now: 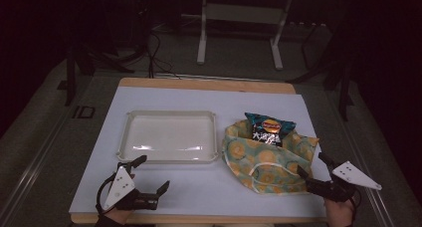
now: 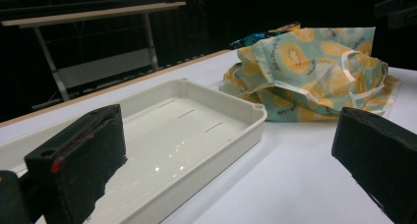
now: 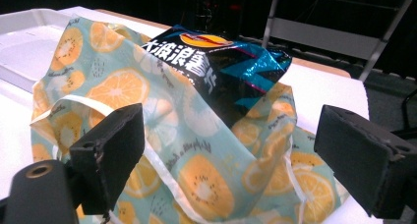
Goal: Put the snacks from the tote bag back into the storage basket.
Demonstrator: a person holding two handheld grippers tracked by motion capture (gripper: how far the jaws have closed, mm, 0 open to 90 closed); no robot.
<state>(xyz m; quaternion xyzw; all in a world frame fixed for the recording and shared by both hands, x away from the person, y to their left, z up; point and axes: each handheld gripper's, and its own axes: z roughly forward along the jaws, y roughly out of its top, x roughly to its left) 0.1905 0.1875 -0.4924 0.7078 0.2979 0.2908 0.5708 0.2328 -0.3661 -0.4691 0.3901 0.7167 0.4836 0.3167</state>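
While the tray (image 1: pixel 171 136) lies empty, chips (image 1: pixel 269 128) fill the bag (image 1: pixel 268 162).

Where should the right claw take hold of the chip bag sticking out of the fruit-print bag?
Probably the chip bag's exposed top end, approached from the right claw's near side over the fruit-print bag; the rest sits inside the cloth.

A white tray (image 1: pixel 170 136) lies empty in the middle. To its right, a fruit-print cloth bag (image 1: pixel 266 162) lies crumpled, a chip bag (image 1: pixel 269 128) sticking out.
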